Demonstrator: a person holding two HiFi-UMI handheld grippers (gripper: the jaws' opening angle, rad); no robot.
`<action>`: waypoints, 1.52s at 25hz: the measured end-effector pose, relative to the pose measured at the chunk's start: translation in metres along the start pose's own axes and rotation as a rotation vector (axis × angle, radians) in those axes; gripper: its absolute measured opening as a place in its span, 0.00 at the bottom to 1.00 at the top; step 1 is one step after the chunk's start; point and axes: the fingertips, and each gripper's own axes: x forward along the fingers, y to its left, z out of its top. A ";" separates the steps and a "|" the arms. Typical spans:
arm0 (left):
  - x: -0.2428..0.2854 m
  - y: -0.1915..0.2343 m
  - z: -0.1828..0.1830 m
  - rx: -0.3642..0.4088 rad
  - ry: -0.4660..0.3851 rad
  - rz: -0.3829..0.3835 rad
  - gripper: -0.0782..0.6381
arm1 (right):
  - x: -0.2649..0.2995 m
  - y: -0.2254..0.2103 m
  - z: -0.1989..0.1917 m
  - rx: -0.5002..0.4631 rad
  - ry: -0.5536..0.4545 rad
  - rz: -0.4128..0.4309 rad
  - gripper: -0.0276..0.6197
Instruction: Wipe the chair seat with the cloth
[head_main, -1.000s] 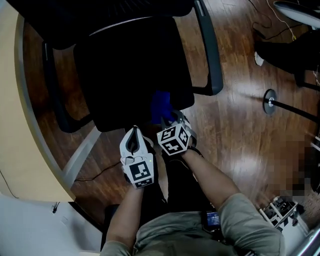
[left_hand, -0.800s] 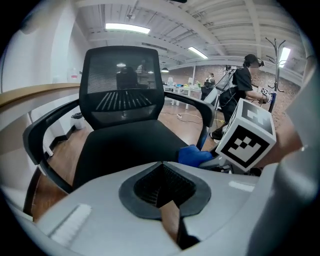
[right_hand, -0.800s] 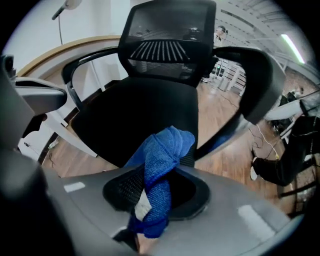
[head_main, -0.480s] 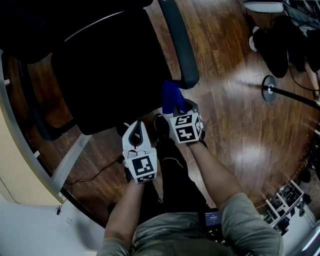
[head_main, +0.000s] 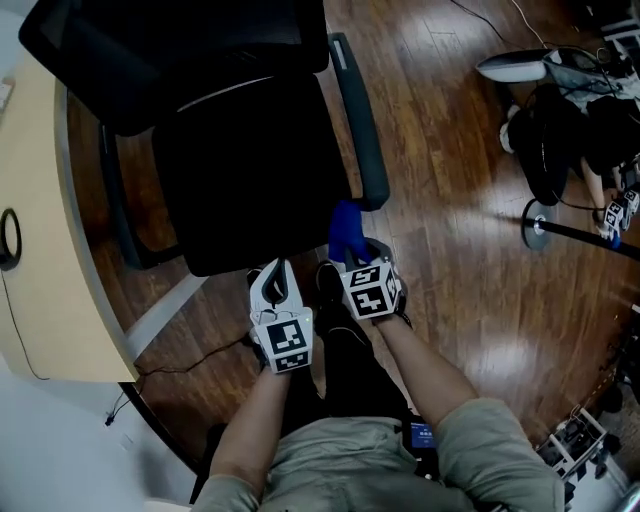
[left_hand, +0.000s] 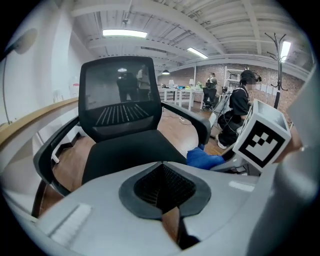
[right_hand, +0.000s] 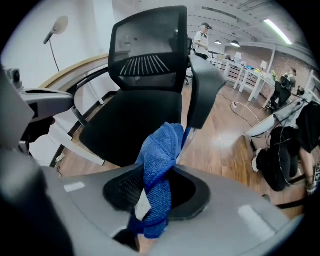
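The black office chair seat (head_main: 250, 190) lies ahead of me, its front edge nearest. My right gripper (head_main: 352, 250) is shut on a blue cloth (head_main: 347, 232), held in the air just off the seat's front right corner, below the end of the right armrest (head_main: 358, 120). In the right gripper view the cloth (right_hand: 160, 165) stands bunched up between the pads and hangs over them, with the seat (right_hand: 135, 120) beyond. My left gripper (head_main: 275, 270) is shut with nothing in it, at the seat's front edge. From the left gripper view, the seat (left_hand: 130, 150) and cloth (left_hand: 205, 159) show.
A curved light-wood desk (head_main: 40, 250) runs along the chair's left. The chair's mesh backrest (head_main: 180, 50) is at the far side. A round stand base (head_main: 535, 225) and a seated person in dark clothes (head_main: 570, 140) are on the wooden floor to the right.
The right gripper has carried the cloth off the seat's front edge toward the front right corner and up. The left gripper has come back along with it, still shut.
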 end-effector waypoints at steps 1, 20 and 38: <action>-0.006 0.003 0.011 -0.008 -0.011 0.007 0.12 | -0.011 0.004 0.008 -0.017 -0.012 0.010 0.20; -0.204 0.113 0.089 -0.191 -0.144 0.266 0.12 | -0.215 0.165 0.148 -0.416 -0.331 0.270 0.20; -0.416 0.357 -0.023 -0.381 -0.197 0.550 0.12 | -0.231 0.546 0.220 -0.692 -0.386 0.566 0.21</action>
